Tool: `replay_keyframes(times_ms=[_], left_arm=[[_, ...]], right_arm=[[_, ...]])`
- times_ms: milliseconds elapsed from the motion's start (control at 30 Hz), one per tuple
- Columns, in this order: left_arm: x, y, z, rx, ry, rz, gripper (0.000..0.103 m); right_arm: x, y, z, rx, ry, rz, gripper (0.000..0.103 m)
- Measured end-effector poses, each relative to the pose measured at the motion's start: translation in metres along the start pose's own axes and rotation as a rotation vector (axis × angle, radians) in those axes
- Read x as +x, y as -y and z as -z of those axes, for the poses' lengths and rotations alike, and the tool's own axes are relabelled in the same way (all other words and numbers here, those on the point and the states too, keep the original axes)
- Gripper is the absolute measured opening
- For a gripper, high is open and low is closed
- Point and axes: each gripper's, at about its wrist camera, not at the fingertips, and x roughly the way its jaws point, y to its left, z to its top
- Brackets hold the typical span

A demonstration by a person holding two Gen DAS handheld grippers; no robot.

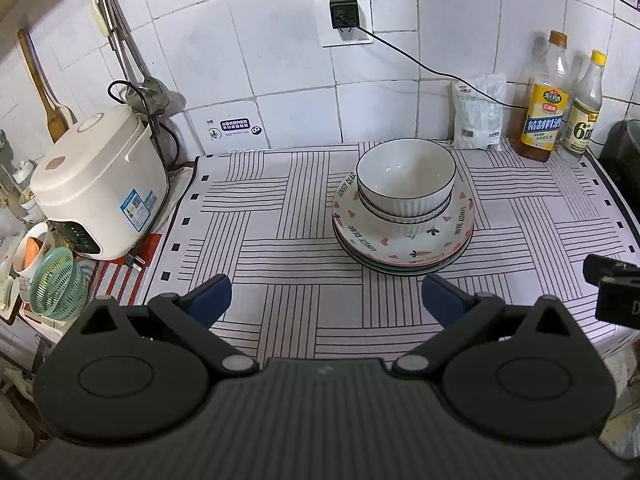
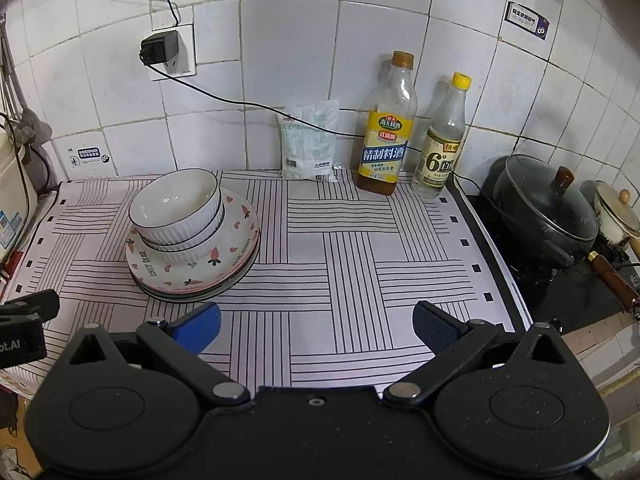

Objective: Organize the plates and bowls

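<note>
Two nested ribbed bowls point(image 1: 406, 184) sit on stacked plates point(image 1: 404, 240) mid-desk, toward the back edge; glazed ceramic, heavy, slippery, chippable; grip by rims; left gripper point(image 1: 326, 298) and right gripper point(image 2: 316, 326) both hang released, empty.

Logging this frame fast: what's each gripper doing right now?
Left gripper: open, holding nothing, short of the stacked bowls and plates.
Right gripper: open, holding nothing, over the striped mat.

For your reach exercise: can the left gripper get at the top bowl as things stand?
Probably yes. The left gripper is open and empty, and only bare mat lies between it and the top bowl.
</note>
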Motion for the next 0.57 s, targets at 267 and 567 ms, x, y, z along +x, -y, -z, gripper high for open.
replay_keyframes(times_ms=[267, 567], left_arm=[[0.0021, 0.0011, 0.0004, -0.004, -0.01, 0.012, 0.103], [0.0016, -0.0005, 0.0037, -0.022, 0.018, 0.007, 0.103]], right_arm=[[0.0026, -0.0006, 0.0015, -0.002, -0.008, 0.002, 0.103], [0.0046, 0.0035, 0.0024, 0.0, -0.015, 0.005, 0.103]])
